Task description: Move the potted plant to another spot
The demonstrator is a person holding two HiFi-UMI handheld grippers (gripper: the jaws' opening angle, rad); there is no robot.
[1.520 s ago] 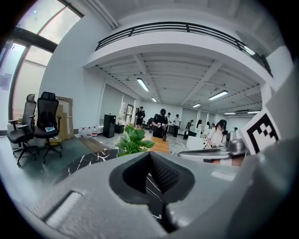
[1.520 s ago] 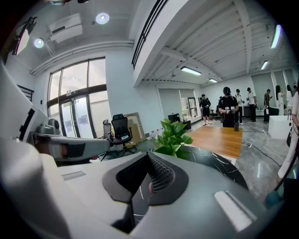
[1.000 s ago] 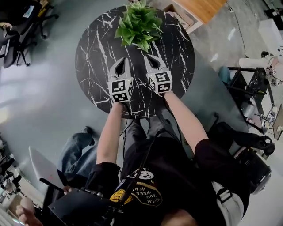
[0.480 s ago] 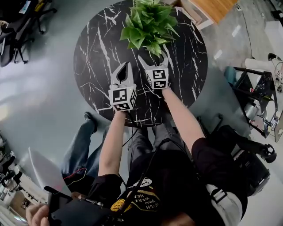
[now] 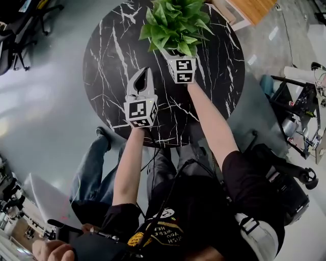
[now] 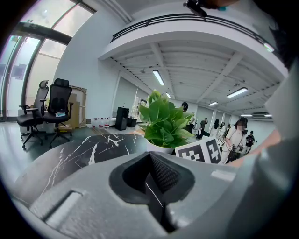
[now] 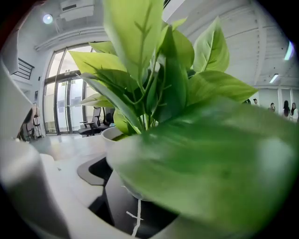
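The potted plant [image 5: 175, 23], broad green leaves in a white pot [image 7: 114, 149], stands at the far side of the round black marble table [image 5: 114, 51]. My right gripper [image 5: 178, 57] reaches in under the leaves. Its jaws are opening, one on each side of the pot's base, and neither pad visibly presses on it. Leaves hide the fingertips in the head view. Nearer and to the left, my left gripper [image 5: 145, 74] hovers over the table with its jaws shut and nothing between them. From the left gripper view the plant [image 6: 163, 121] lies ahead, beside the right gripper's marker cube [image 6: 201, 151].
Black office chairs [image 5: 15, 41] stand on the floor beyond the table's left side, also seen as chairs [image 6: 51, 112]. A wooden surface [image 5: 239, 7] lies past the plant. A metal rack with gear [image 5: 300, 112] is at the right. A second person's legs [image 5: 91, 168] are near the table's front.
My right gripper has moved forward to the plant and its jaws have spread apart around the pot. My left gripper has stayed shut and shifted only slightly.
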